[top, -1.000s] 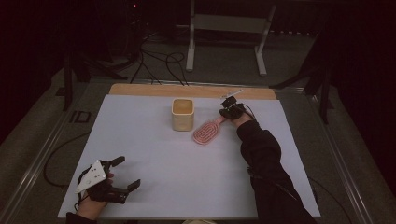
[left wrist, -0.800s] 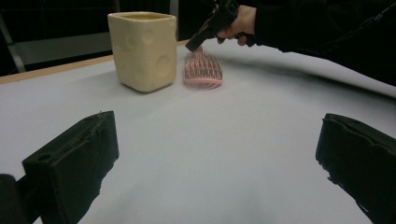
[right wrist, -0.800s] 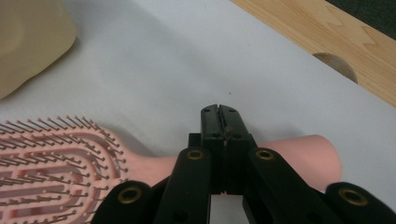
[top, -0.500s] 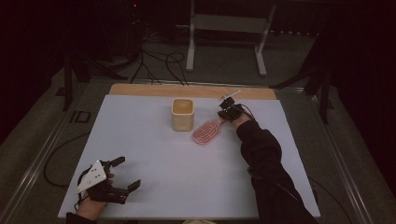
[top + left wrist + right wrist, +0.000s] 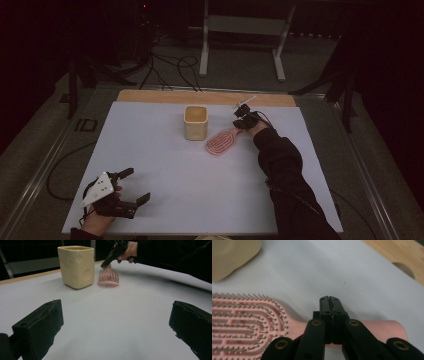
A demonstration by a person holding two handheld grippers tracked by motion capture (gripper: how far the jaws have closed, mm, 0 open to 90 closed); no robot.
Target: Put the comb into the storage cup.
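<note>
A pink hairbrush (image 5: 220, 143) lies bristles-up on the white table sheet (image 5: 200, 195), just right of a cream cup (image 5: 195, 122) with round dimples. My right gripper (image 5: 240, 120) is at the brush's handle end. In the right gripper view its jaws (image 5: 329, 298) are pressed together, tips closed on nothing, lying across the pink handle (image 5: 384, 328); whether they touch it I cannot tell. My left gripper (image 5: 139, 184) rests near the front left corner, jaws wide apart and empty. From the left gripper view (image 5: 116, 322) the cup (image 5: 76, 266) and brush (image 5: 108, 277) stand far ahead.
A wooden strip (image 5: 200, 96) runs along the table's far edge. Beyond it are floor cables (image 5: 170, 65) and a metal stand (image 5: 240, 45). A dark-sleeved forearm (image 5: 280, 170) crosses the right half of the table. A wide stretch of white sheet separates the two grippers.
</note>
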